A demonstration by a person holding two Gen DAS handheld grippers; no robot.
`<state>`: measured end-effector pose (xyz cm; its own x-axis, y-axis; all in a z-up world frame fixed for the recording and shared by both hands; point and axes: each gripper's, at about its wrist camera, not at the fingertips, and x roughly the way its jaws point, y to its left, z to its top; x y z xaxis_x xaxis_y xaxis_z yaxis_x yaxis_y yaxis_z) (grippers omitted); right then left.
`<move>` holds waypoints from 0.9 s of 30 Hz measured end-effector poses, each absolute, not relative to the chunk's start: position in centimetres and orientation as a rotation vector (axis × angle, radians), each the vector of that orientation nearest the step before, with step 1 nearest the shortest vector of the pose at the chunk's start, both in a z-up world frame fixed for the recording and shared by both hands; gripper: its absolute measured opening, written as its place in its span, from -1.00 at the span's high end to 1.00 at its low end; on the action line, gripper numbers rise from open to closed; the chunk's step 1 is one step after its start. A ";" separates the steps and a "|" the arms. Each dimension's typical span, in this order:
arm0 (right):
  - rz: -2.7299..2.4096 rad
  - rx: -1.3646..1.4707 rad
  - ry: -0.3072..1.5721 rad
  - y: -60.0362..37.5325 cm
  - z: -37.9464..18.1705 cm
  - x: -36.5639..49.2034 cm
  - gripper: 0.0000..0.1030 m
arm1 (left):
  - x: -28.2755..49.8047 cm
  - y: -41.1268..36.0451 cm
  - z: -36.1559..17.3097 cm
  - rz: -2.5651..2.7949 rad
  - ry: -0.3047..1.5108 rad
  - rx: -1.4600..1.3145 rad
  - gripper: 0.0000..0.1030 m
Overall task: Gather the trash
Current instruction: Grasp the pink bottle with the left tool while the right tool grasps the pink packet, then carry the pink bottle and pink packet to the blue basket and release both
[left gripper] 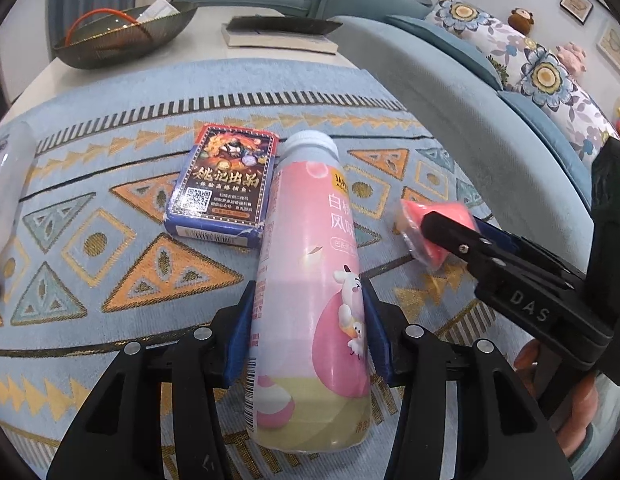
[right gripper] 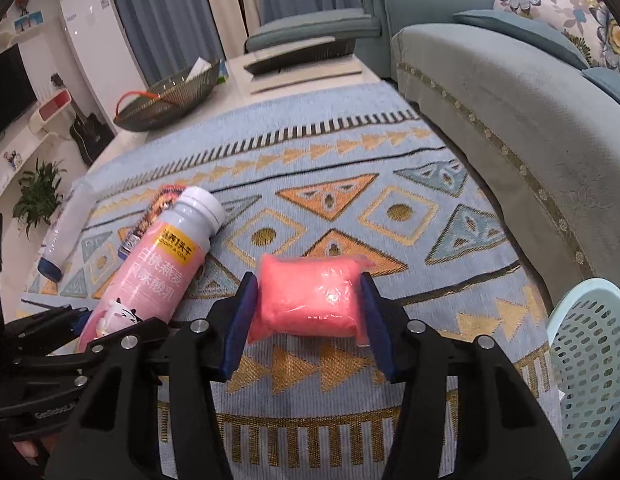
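My left gripper (left gripper: 310, 332) is shut on a pink yogurt bottle (left gripper: 310, 280) with a white cap, held just above the patterned blue cloth (left gripper: 110, 240). The bottle also shows in the right wrist view (right gripper: 158, 268). My right gripper (right gripper: 306, 312) is shut on a pink plastic-wrapped packet (right gripper: 310, 300); in the left wrist view the right gripper (left gripper: 430, 232) holds the packet (left gripper: 414, 216) to the right of the bottle. A dark card box (left gripper: 226, 188) lies on the cloth by the bottle's cap. A clear empty bottle (left gripper: 10, 184) lies at the far left.
A light blue perforated basket (right gripper: 590, 368) stands at the right edge. A dark mesh bowl (left gripper: 122, 36) and a book (left gripper: 278, 36) sit on the white table beyond the cloth. A teal sofa (right gripper: 530, 128) runs along the right.
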<state>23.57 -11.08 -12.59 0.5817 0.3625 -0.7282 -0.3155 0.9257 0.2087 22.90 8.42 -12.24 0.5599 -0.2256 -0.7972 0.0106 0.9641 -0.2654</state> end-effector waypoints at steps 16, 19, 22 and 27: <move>0.298 0.188 0.729 -20.8 -7.3 18.0 0.08 | 19.5 5.1 -6.5 -0.386 0.808 -0.381 0.09; 0.254 0.205 0.695 -23.8 -5.4 16.4 0.08 | 17.9 2.9 -4.1 -0.442 0.759 -0.363 0.09; 0.198 0.194 0.672 -27.0 -3.5 15.0 0.08 | 16.5 -0.4 -1.8 -0.509 0.728 -0.344 0.09; 0.107 0.178 0.654 -31.6 -2.1 13.1 0.08 | 15.2 -6.3 0.5 -0.596 0.708 -0.311 0.09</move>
<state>13.06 -31.57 -2.09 0.7888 0.1547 -0.5948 -0.0430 0.9793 0.1977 15.18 -6.29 0.52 0.6046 -0.6075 -0.5151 0.4041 0.7913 -0.4589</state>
